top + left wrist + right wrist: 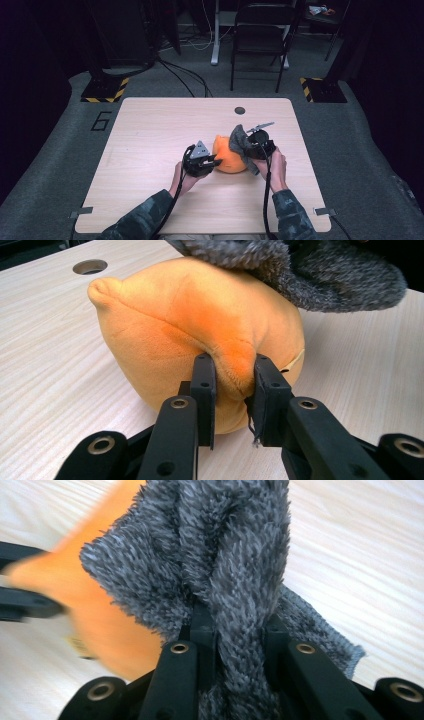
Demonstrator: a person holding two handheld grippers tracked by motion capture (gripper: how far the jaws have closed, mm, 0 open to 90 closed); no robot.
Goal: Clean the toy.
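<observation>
An orange plush toy [227,156] lies on the wooden table [150,135] near its middle. My left gripper [212,162] is at the toy's left side, shut on a pinched fold of the orange plush toy [200,330]; in the left gripper view my left gripper [234,385] squeezes that fold between both pads. My right gripper [248,145] sits at the toy's right, shut on a grey fuzzy cloth [241,141]. The grey cloth [220,565] bunches between the jaws of my right gripper [240,625] and drapes over the toy's top, where the grey cloth [310,270] hangs.
A round cable hole [240,110] is in the table's far edge. A folding chair [262,35] and stand bases with hazard tape [105,90] stand on the floor beyond the table. Bare tabletop lies to the left and front.
</observation>
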